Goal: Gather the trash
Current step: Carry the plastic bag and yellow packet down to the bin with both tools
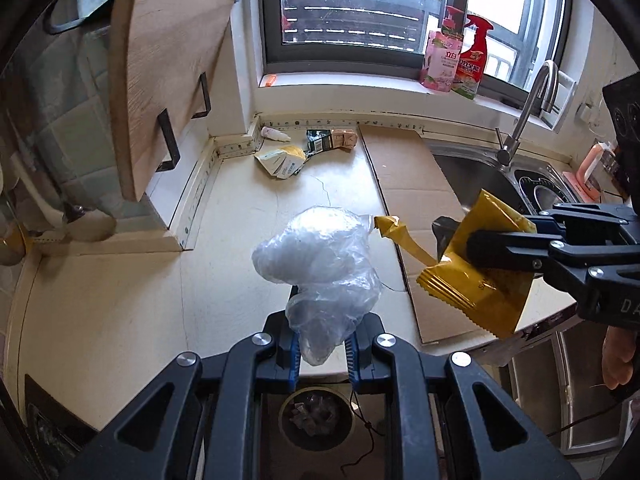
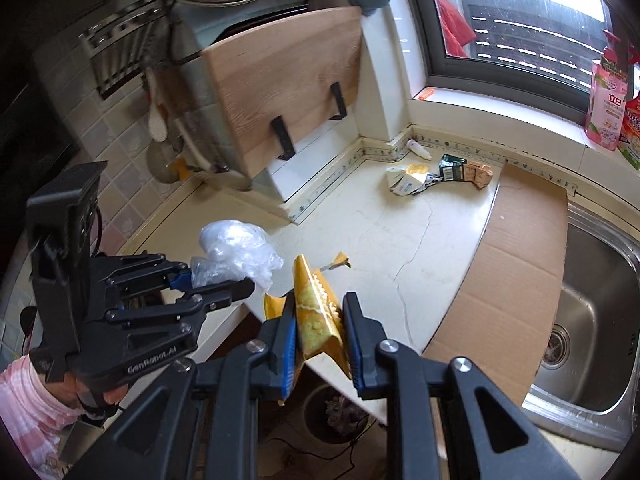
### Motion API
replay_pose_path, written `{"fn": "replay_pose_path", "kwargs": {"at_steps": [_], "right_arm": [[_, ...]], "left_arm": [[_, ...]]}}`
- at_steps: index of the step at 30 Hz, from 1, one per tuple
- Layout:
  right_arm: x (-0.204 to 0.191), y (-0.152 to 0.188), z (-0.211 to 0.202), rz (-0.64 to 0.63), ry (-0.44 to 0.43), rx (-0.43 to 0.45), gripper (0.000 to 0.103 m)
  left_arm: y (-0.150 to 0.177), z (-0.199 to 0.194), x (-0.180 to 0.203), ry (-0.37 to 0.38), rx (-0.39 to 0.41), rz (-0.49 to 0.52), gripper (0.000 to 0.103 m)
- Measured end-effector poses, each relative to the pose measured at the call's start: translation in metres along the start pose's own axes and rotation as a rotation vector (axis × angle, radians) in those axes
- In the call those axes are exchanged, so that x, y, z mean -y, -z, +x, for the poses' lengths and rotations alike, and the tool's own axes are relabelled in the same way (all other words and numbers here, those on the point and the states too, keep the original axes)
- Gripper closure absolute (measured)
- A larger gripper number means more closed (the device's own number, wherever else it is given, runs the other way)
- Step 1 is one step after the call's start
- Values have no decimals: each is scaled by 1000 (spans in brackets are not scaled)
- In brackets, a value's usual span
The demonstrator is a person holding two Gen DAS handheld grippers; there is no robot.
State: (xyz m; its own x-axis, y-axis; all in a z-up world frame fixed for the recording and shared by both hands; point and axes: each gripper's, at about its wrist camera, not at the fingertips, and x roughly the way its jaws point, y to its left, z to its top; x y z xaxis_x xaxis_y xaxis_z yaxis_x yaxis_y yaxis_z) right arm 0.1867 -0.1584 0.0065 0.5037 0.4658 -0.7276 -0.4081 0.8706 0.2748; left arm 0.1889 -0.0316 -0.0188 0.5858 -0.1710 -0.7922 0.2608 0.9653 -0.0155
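Left wrist view: left tool (image 1: 322, 350) clamped on clear plastic bag (image 1: 320, 256), hanging past tabletop (image 1: 120, 300) edge, over bin (image 1: 316, 416).
Right tool (image 2: 320, 344): pinching yellow wrapper (image 2: 316, 312) at the same edge.

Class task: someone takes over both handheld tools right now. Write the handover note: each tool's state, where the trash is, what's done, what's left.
Left tool: shut on the crumpled clear plastic bag.
Right tool: shut on the yellow snack wrapper.
Both are lifted at the counter's front edge; the bin sits on the floor below, already holding some trash.
Left: drop both in, then fetch the wrappers and small bottle in the back corner of the counter.
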Motion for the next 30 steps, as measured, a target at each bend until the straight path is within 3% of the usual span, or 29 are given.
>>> {"fn": "replay_pose_path", "kwargs": {"at_steps": [6, 14, 20, 30], "right_arm": [[-19, 46, -7, 19, -27, -30, 82], [-23, 111, 24, 71, -44, -80, 82], [-33, 171, 62, 13, 13, -57, 82], [3, 269, 179, 126, 17, -204, 81]], "left_arm": [[52, -17, 7, -4, 1, 13, 87], [131, -3, 14, -63, 21, 12, 87], [194, 45, 0, -85, -49, -74, 87], [296, 152, -20, -90, -163, -145, 87]]}}
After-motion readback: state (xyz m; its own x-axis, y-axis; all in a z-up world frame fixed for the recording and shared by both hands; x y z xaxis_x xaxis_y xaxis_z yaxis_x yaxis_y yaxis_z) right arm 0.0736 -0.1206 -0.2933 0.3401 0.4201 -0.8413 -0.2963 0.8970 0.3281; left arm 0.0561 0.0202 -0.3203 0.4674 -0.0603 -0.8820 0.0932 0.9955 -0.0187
